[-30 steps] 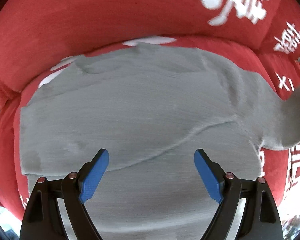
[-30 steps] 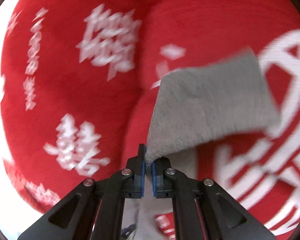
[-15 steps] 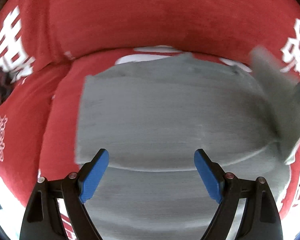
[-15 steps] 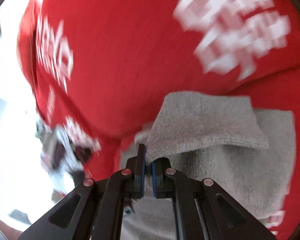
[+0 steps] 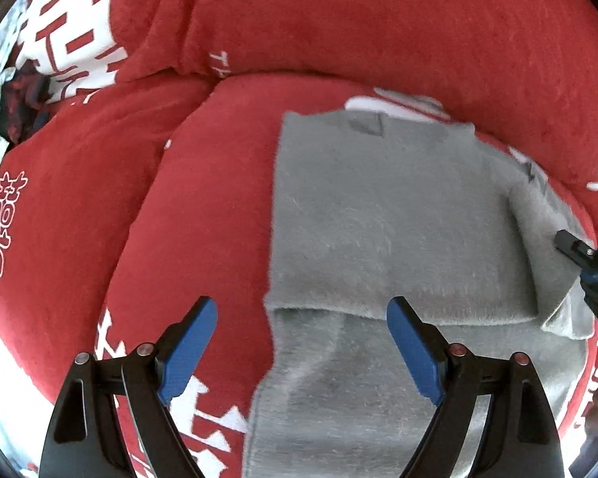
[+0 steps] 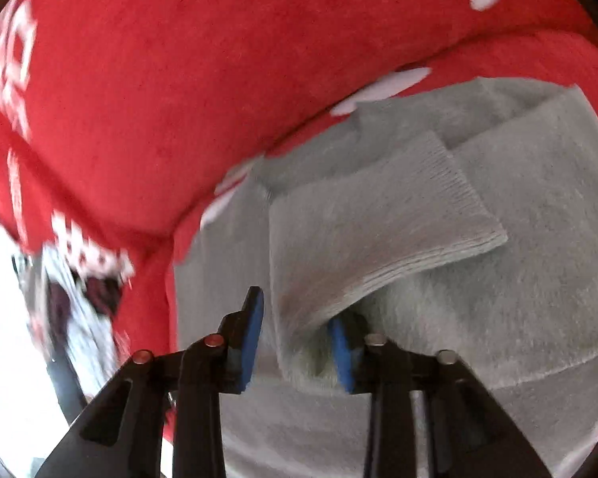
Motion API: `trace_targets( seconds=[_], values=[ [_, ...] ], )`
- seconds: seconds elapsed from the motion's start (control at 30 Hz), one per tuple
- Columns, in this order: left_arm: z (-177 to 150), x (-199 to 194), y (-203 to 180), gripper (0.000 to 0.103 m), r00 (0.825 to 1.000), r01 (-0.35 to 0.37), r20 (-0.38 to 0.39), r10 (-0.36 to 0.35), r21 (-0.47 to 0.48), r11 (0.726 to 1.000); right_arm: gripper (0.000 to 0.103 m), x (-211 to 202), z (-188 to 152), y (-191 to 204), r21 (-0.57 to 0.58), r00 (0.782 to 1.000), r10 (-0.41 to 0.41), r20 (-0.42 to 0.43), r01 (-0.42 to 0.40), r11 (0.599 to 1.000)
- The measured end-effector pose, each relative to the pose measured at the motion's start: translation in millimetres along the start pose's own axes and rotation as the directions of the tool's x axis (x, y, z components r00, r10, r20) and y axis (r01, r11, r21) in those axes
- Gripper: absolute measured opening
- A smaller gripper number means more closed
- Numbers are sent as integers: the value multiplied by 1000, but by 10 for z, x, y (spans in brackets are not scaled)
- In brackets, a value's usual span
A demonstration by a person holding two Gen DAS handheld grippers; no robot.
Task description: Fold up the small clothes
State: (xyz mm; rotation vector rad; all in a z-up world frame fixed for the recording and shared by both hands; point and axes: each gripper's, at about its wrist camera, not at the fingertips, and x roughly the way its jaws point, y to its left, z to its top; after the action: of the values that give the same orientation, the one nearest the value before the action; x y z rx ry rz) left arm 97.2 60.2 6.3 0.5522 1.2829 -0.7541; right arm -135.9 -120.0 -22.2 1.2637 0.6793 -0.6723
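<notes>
- Fuzzy grey knit sweater (image 5: 382,239): lies flat on a red plush sofa cover with white printed characters (image 5: 203,215), on the seat just in front of the red backrest.
- Left wrist view: the garment's left side is folded in, giving a straight vertical edge; a horizontal fold edge crosses the body between the blue finger pads, with a lower layer of grey fabric running toward the camera.
- Small dark rectangular label (image 5: 366,123) shows near the sweater's far edge.
- Grey sleeve with ribbed cuff (image 6: 378,231): laid inward over the sweater body; cuff end points to the right in the right wrist view, ribbing clearly visible.
- Right gripper (image 6: 297,342): jaws parted, blue pads on either side of the sleeve's near fold; the fabric sits loosely between them. Whether the right-hand pad touches the cloth cannot be told, since the fold partly covers it.
- The same gripper (image 5: 590,267) shows at the right edge of the left wrist view, at the sweater's right side, beside the folded-in sleeve.
- Left gripper (image 5: 301,342): jaws wide apart, holding nothing, hovering above the near left part of the sweater; the left pad sits over red cover, the right pad over grey fabric.
- Dark crumpled cloth item (image 5: 22,99): at the far left on the sofa, well apart from the sweater; detail blurred.
</notes>
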Motion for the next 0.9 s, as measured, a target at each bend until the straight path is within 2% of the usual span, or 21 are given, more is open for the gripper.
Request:
trace_targets(
  seconds=[0.07, 0.1, 0.17, 0.2, 0.27, 0.33, 0.37, 0.4, 0.47, 0.6, 0.63, 0.7, 0.8, 0.9],
  values=[
    [45, -30, 87, 88, 1000, 26, 17, -26, -18, 999, 7, 71, 19, 250, -104, 1000, -5, -4, 4, 995],
    [59, -57, 128, 88, 999, 39, 22, -39, -27, 999, 7, 141, -20, 455, -199, 1000, -19, -19, 15, 980],
    [88, -60, 184, 88, 998, 63, 23, -63, -40, 997, 7, 279, -166, 735, -341, 996, -68, -60, 43, 939],
    [102, -54, 200, 88, 997, 76, 21, -75, -45, 996, 11, 324, -208, 785, -390, 992, -102, -72, 66, 919],
    [117, -42, 206, 88, 994, 107, 16, -107, -52, 993, 14, 492, -385, 896, -480, 977, -190, -101, 119, 869],
    [124, -23, 174, 88, 990, 139, 9, -139, -52, 989, 25, 581, -511, 874, -509, 961, -236, -145, 132, 851],
    [126, 2, 138, 88, 987, 163, -3, -163, -48, 985, 36, 565, -558, 839, -510, 960, -233, -155, 124, 851],
    [130, 46, 77, 88, 982, 189, -21, -190, -42, 981, 39, 519, -603, 798, -511, 961, -227, -159, 117, 852],
    [122, 111, -39, 88, 975, 216, -43, -217, -32, 976, 39, 346, -664, 656, -495, 965, -207, -164, 101, 863],
    [162, 301, -276, 88, 956, 273, -98, -276, -42, 961, 40, -114, -606, 120, -333, 973, -182, -145, 125, 935],
    [188, 351, -317, 88, 952, 283, -107, -288, -58, 957, 40, -278, -549, -127, -245, 976, -170, -133, 134, 960],
    [256, 431, -383, 88, 941, 306, -123, -316, -94, 947, 40, -508, -501, -472, -89, 983, -149, -105, 140, 986],
    [314, 482, -459, 88, 933, 324, -127, -337, -113, 939, 40, -874, -436, -1076, 155, 992, -118, -42, 123, 980],
    [363, 518, -539, 88, 934, 319, -132, -333, -119, 940, 40, -1036, -443, -1510, 344, 996, -84, 32, 68, 936]
  ],
)
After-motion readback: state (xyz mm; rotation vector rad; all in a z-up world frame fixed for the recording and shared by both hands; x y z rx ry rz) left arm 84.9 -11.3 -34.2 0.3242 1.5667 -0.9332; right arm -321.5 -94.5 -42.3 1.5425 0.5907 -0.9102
